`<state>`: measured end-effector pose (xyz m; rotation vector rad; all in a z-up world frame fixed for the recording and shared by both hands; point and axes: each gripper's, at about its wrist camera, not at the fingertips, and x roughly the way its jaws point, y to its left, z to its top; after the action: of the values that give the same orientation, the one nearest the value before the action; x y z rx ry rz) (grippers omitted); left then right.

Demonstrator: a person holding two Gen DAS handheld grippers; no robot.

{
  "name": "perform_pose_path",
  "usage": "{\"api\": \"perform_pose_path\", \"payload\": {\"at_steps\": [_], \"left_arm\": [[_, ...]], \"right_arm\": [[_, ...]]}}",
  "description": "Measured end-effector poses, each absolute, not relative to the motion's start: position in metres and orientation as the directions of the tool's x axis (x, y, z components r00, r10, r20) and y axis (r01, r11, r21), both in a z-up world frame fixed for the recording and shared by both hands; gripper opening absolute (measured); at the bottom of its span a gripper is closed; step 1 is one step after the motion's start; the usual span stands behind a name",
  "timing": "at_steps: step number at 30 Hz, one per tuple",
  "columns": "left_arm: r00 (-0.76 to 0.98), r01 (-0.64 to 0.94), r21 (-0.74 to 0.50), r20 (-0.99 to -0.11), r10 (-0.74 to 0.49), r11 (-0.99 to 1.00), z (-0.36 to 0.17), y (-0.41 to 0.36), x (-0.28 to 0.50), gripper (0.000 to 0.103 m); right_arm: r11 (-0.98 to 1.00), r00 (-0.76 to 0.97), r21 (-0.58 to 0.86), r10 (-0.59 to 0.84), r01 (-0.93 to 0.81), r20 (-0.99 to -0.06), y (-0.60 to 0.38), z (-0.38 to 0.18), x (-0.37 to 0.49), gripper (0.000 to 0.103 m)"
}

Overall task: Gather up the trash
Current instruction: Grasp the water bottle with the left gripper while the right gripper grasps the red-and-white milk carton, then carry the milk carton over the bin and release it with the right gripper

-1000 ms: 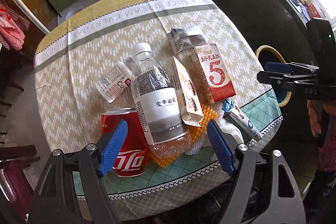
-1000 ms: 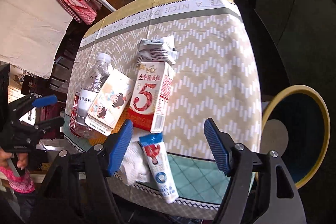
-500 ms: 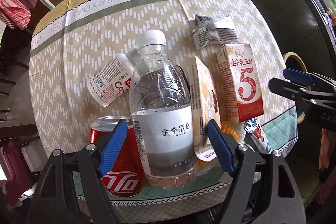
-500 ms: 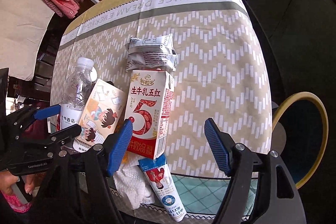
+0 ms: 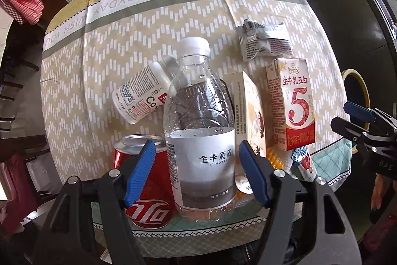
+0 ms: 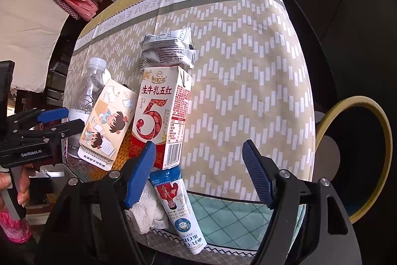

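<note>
- Left gripper (image 5: 197,173): we held it with jaws apart, straddling the clear water bottle (image 5: 198,126); the blue pads stood on either side of the label, and we could not tell whether they touched it. Nothing was clamped.
- Right gripper (image 6: 198,175): jaws wide apart, empty, poised over the near table edge with the toothpaste tube (image 6: 177,205) below its left finger.
- Water bottle: lying on the tablecloth (image 5: 173,24), cap pointing away from us, red cola can (image 5: 146,190) just beside it on the left.
- Small white bottle (image 5: 144,96): lying tilted behind the water bottle's neck.
- Illustrated flat box (image 6: 109,123): propped between the water bottle and the milk carton (image 6: 161,116).
- Crumpled silver wrapper (image 6: 168,46): beyond the carton's top.
- White tissue (image 6: 146,212): at the near edge, partly under the tube.
- Yellow-rimmed bin (image 6: 357,155): on the floor, to the right of the table; we saw nothing in the visible part.
- Progress, in our judgement: collection had barely begun; every listed item lay on the table, and the water bottle looked to be first in line.
</note>
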<state>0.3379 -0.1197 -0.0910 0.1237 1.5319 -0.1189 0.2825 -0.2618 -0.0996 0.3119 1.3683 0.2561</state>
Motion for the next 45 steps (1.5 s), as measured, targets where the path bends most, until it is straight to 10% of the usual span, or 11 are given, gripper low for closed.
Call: {"api": "perform_pose_path", "payload": {"at_steps": [14, 36, 45], "left_arm": [[0.009, 0.155, -0.007, -1.000, -0.008, 0.988, -0.122, -0.129, 0.346, 0.062], [0.222, 0.223, -0.046, -0.970, -0.096, 0.974, -0.024, -0.110, 0.311, 0.062], [0.225, 0.247, -0.057, -0.968, -0.114, 0.967, -0.022, -0.105, 0.304, 0.062]], "right_arm": [[0.937, 0.182, 0.349, 0.345, -0.011, -0.921, -0.252, -0.096, 0.285, 0.072], [0.968, 0.089, 0.251, 0.251, -0.018, -0.964, -0.184, -0.114, 0.327, 0.073], [0.981, 0.068, 0.194, 0.196, -0.028, -0.978, -0.166, -0.136, 0.333, 0.060]]}}
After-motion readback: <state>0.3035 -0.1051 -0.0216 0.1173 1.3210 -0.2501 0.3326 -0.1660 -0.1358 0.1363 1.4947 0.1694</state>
